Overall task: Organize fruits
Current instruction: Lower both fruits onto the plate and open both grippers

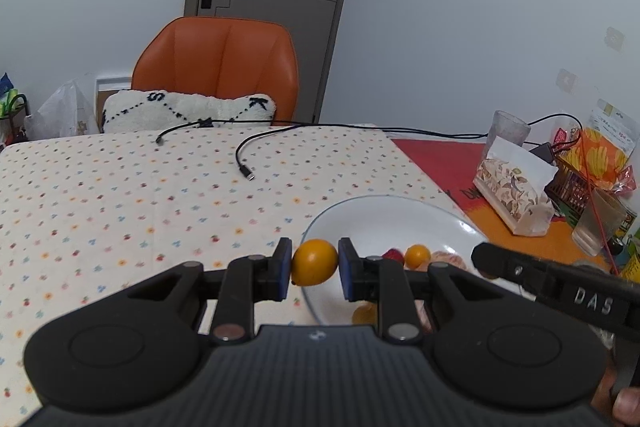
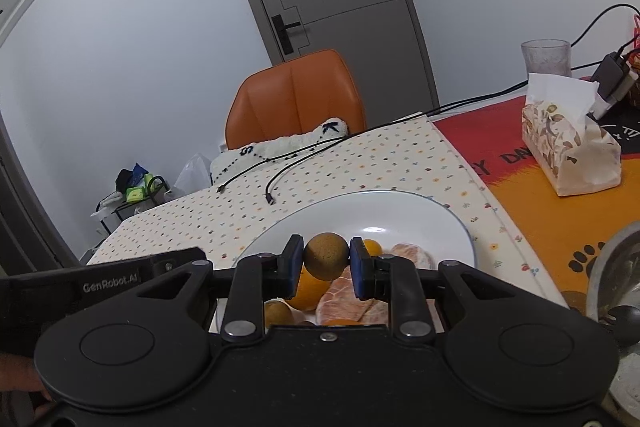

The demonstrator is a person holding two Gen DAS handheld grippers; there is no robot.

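Observation:
My left gripper (image 1: 314,263) is shut on a small orange kumquat (image 1: 314,262) and holds it over the left rim of the white plate (image 1: 376,219). On the plate lie another kumquat (image 1: 417,255), a red strawberry (image 1: 394,255) and peeled citrus (image 1: 448,261). My right gripper (image 2: 326,258) is shut on a brown round longan (image 2: 326,255) above the same plate (image 2: 400,211). Under it lie an orange fruit (image 2: 308,293), peeled citrus segments (image 2: 348,301), a kumquat (image 2: 372,247) and another longan (image 2: 279,313). The right gripper's body shows in the left wrist view (image 1: 560,287).
A floral tablecloth (image 1: 120,195) covers the table, with black cables (image 1: 244,163) at the back. A tissue pack (image 1: 516,191), glasses (image 1: 510,131) and snack bags (image 1: 600,155) stand at the right on an orange mat. A metal bowl (image 2: 616,267) is at the right. An orange chair (image 1: 218,71) is behind.

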